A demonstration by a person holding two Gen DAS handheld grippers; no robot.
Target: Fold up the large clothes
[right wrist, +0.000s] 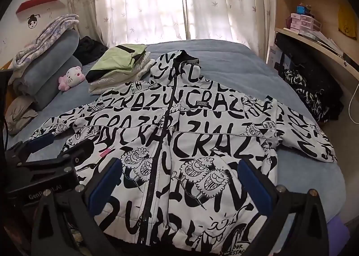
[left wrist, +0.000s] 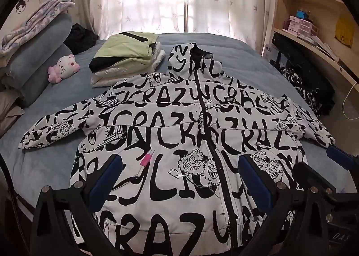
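A large white jacket with black lettering and cartoon prints (left wrist: 179, 134) lies flat and zipped on the blue bed, front up, sleeves spread to both sides; it also shows in the right wrist view (right wrist: 193, 134). My left gripper (left wrist: 179, 179) hovers over the jacket's lower front, open wide and empty, blue pads apart. My right gripper (right wrist: 179, 184) is beside it to the right, also open and empty above the hem. The right gripper shows at the right edge of the left wrist view (left wrist: 332, 166); the left gripper shows at the left of the right wrist view (right wrist: 44, 150).
A stack of folded clothes with a green jacket on top (left wrist: 128, 56) lies beyond the left shoulder. A pink plush cat (left wrist: 65, 68) and pillows (left wrist: 40, 58) are at far left. A shelf unit (left wrist: 314, 31) and dark clothes (left wrist: 303, 85) stand right of the bed (left wrist: 235, 47).
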